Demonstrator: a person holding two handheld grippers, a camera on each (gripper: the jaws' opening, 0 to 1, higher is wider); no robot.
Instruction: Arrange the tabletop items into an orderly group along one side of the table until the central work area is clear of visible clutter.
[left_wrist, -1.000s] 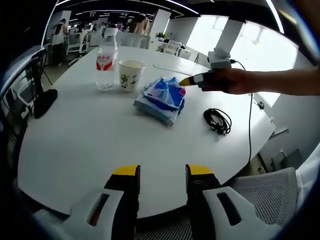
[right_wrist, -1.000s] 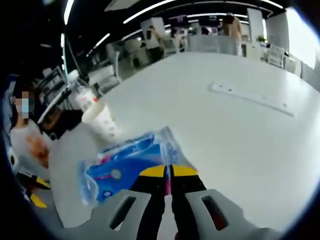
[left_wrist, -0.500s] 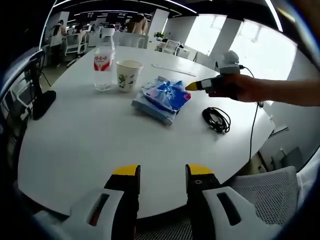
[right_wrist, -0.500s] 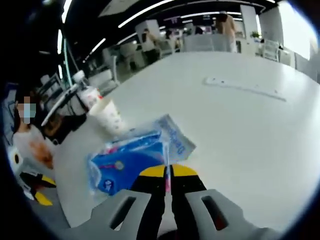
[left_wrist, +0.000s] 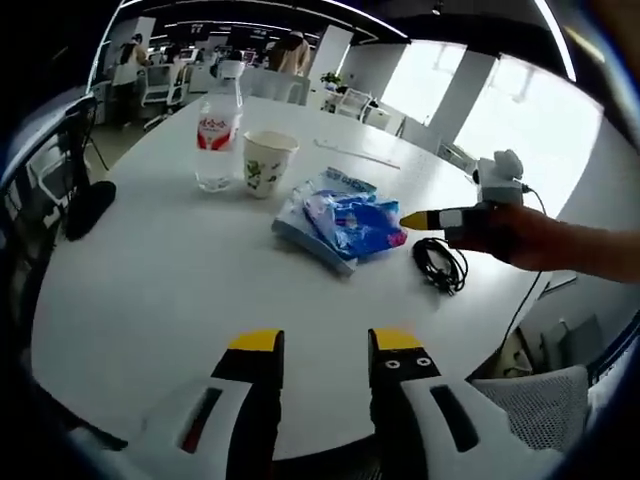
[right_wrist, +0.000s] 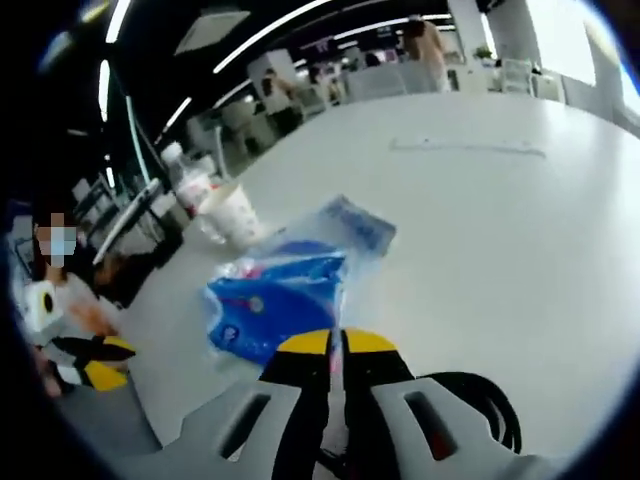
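A blue tissue pack (left_wrist: 345, 220) in clear wrap lies mid-table, seen close in the right gripper view (right_wrist: 280, 300). My right gripper (right_wrist: 335, 343) is shut, its yellow tips at the pack's near edge and seemingly pinching the wrap. From the left gripper view that right gripper (left_wrist: 415, 219) comes in from the right, held by a hand, tip against the pack. A paper cup (left_wrist: 268, 163) (right_wrist: 232, 212) and a water bottle (left_wrist: 218, 130) (right_wrist: 190, 185) stand beyond. A coiled black cable (left_wrist: 440, 262) (right_wrist: 480, 400) lies by the pack. My left gripper (left_wrist: 320, 345) hovers open over the near edge.
The round white table (left_wrist: 150, 290) has a long white power strip (left_wrist: 355, 155) (right_wrist: 465, 147) at its far side. A black chair back (left_wrist: 88, 205) stands at the left edge. More chairs and people fill the office beyond.
The right gripper has drawn back to the right, towards the cable, and the tissue pack has slid with it, away from the cup. The left gripper stays open.
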